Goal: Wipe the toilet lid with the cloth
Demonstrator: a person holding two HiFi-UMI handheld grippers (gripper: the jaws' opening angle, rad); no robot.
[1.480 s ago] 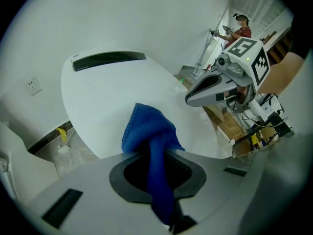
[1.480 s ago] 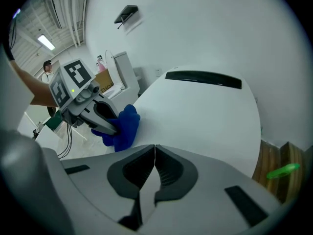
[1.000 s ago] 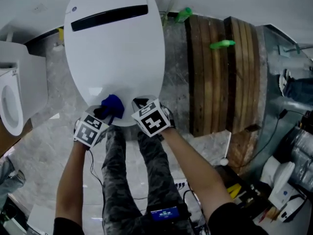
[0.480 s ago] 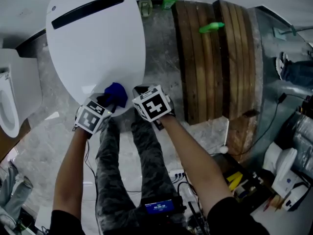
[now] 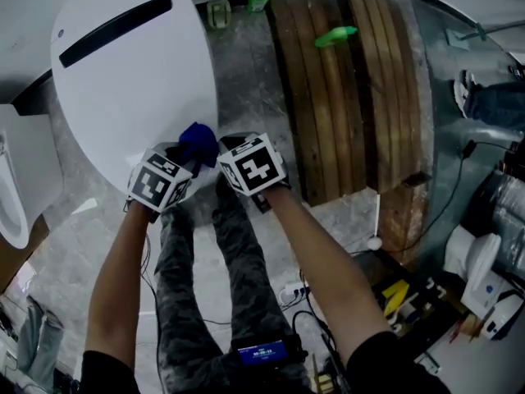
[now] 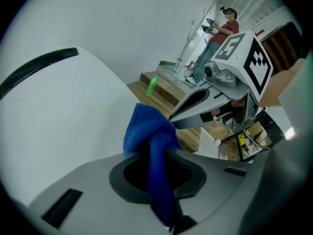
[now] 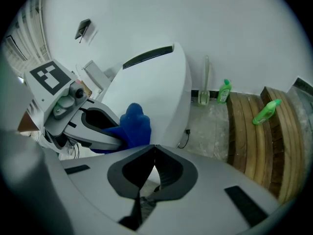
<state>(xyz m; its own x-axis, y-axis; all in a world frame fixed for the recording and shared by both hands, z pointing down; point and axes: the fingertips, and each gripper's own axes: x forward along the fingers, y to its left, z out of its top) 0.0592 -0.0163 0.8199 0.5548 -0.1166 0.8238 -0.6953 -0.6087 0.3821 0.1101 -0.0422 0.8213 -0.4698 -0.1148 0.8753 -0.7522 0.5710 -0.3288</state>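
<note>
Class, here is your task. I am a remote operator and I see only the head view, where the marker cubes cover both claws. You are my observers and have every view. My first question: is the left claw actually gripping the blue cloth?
Observer: Yes. In the left gripper view the left claw is shut on the cloth, which bunches up ahead of the jaws.
Operator: And the right claw?
Observer: The right gripper view shows the right claw shut, with its jaws meeting and nothing between them.
Operator: Is anyone else around?
Observer: A person in a red top stands far off beyond the wooden steps. They are recognisable only in the left gripper view.
</note>
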